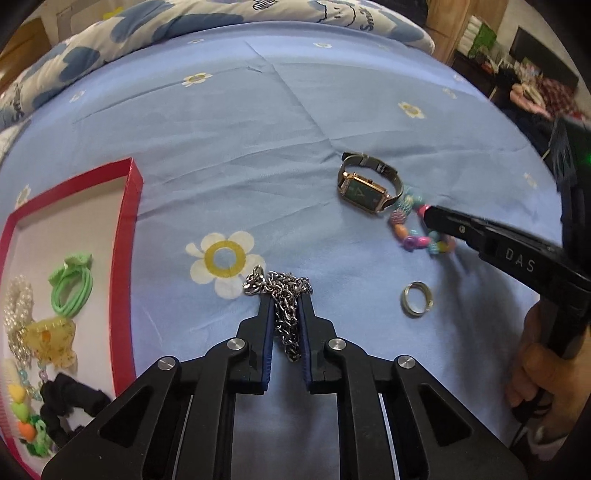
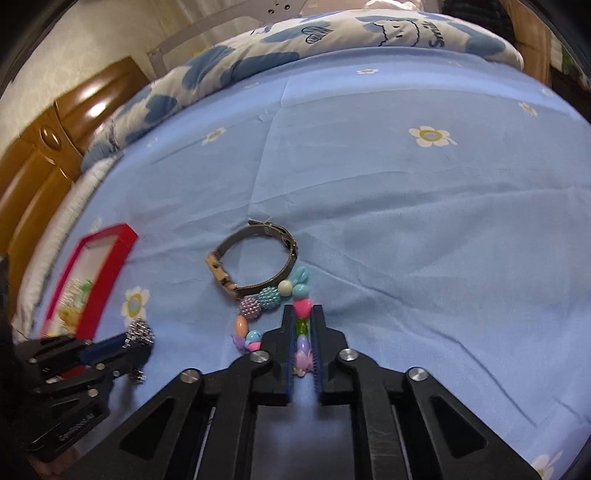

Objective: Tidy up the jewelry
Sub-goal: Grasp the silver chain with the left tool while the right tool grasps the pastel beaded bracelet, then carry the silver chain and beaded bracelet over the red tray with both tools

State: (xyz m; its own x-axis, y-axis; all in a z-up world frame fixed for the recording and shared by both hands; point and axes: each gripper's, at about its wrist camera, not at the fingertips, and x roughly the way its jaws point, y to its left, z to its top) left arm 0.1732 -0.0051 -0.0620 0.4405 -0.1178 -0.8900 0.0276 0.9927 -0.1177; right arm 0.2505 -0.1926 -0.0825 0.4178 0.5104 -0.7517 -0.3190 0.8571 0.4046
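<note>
A light blue bedsheet (image 1: 258, 147) printed with white and yellow flowers covers the bed, with a cloud-patterned quilt (image 2: 332, 33) bunched along its far edge. At the left lies a red-rimmed box (image 1: 125, 240) with a pale floor, already holding a green hair tie (image 1: 70, 284), a yellow hair claw (image 1: 51, 339), pearl beads, a black scrunchie (image 1: 62, 402) and bright plastic beads. The left gripper (image 1: 285, 301) is clenched on a silver chain necklace (image 1: 280, 291), whose links bunch ahead of the tips and hang back between the fingers. To the right, a watch (image 1: 364, 192) with a dark rectangular face and gold case rests on the sheet, touching a colourful bead bracelet (image 2: 258, 306); a plain metal ring (image 1: 417, 299) lies nearer, apart from both. The right gripper (image 2: 303, 314) is closed on one side of the bracelet, with pink, green and lilac beads pinched between its pads. Only the left wrist view shows the ring, the watch face and the box contents clearly; the right wrist view shows the watch side-on with its mesh strap looped, plus a wooden headboard (image 2: 48, 158). The right hand (image 1: 543, 369) grips its handle at the frame edge, blurred, so whether the bracelet is lifted is hard to judge.
</note>
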